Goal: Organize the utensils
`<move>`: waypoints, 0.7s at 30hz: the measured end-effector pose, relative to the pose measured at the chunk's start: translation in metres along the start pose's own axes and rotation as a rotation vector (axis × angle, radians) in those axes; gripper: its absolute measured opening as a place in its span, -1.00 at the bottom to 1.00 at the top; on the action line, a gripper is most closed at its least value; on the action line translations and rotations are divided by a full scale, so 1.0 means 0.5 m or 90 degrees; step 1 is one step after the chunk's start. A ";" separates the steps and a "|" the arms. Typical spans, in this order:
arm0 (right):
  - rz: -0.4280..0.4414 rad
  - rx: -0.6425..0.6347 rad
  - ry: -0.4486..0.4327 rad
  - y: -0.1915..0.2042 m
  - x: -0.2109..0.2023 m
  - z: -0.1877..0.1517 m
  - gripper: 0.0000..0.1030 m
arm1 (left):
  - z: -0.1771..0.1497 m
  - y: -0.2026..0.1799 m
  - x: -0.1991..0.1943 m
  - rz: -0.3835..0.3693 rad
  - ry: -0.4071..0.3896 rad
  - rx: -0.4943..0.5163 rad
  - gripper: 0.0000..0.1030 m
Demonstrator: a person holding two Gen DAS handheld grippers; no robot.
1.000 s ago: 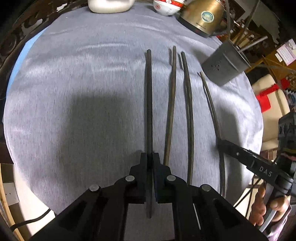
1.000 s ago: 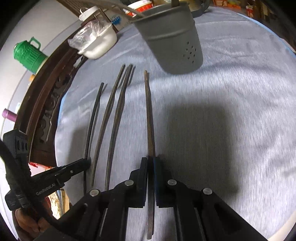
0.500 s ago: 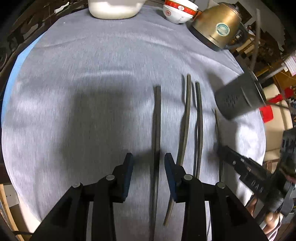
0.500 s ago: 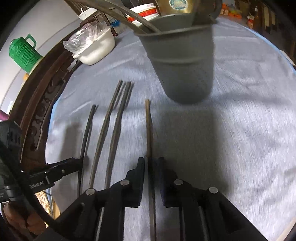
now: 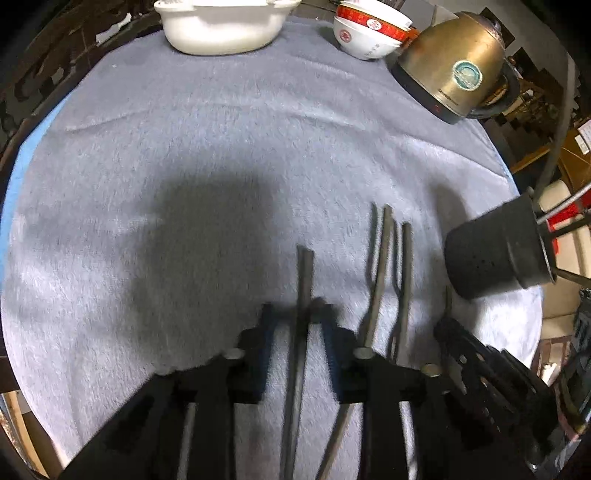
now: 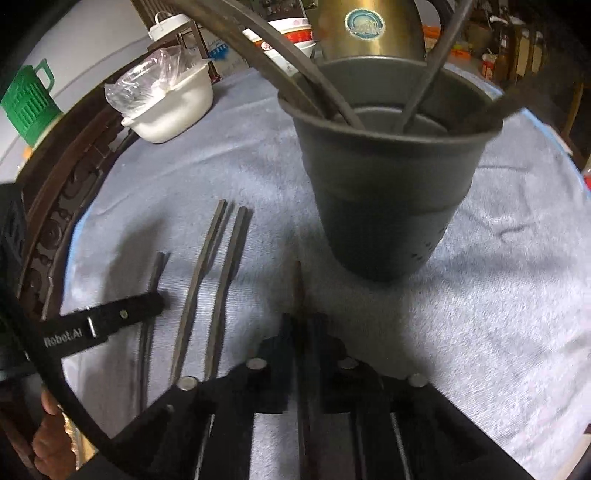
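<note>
The left tool (image 5: 299, 314) is closing its jaws around a dark chopstick (image 5: 303, 280); half a second ago those jaws were standing wide apart on either side of it, and a second ago they were pinched tight on it. In the blurred left wrist view the pads are looking just short of pressing on the stick, which is lying between them on the grey cloth (image 5: 184, 166) of the tabletop. The right tool (image 6: 301, 319) is pressed together on a brownish chopstick (image 6: 297, 284), its jaws having parted briefly half a second ago and come together again.

Both tools are pointing steeply down at the tabletop, side by side, and both have slid toward the far edge since a second ago: the kettle (image 5: 454, 70), the stacked bowls (image 5: 369, 33) and the white dish (image 5: 221, 26) are now looming larger in the left wrist view.

Between the two tools, two more chopsticks (image 6: 207, 277) are lying loose on the cloth, close together. The grey utensil cup (image 6: 384, 192) is standing just beyond the right tool's stick, much nearer than before, with several utensils already leaning inside it. At the lower left of the right wrist view, a hand (image 6: 48, 443) is gripping the left tool's handle.
</note>
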State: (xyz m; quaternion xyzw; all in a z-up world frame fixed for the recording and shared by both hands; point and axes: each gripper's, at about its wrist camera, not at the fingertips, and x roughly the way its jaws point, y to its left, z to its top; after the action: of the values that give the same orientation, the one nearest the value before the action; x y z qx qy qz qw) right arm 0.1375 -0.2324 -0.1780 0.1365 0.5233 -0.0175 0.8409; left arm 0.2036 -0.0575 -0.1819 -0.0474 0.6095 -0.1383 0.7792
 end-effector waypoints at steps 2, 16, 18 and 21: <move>0.003 -0.004 -0.002 -0.001 -0.003 -0.002 -0.88 | 0.006 0.005 0.004 0.003 -0.003 -0.002 -0.87; 0.112 -0.041 -0.153 0.005 -0.215 -0.031 -0.89 | -0.063 -0.016 -0.249 -0.043 -0.188 0.050 -0.88; 0.125 -0.043 -0.188 0.001 -0.256 -0.035 -0.89 | -0.072 -0.031 -0.284 -0.050 -0.216 0.061 -0.88; 0.145 -0.042 -0.227 0.000 -0.300 -0.036 -0.89 | -0.076 -0.048 -0.331 -0.061 -0.252 0.078 -0.88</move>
State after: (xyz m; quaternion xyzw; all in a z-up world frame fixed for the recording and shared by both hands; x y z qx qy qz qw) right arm 0.0540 -0.2451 -0.0527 0.1620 0.3479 0.0707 0.9207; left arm 0.1269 -0.0313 -0.0305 -0.0553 0.4321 -0.1998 0.8777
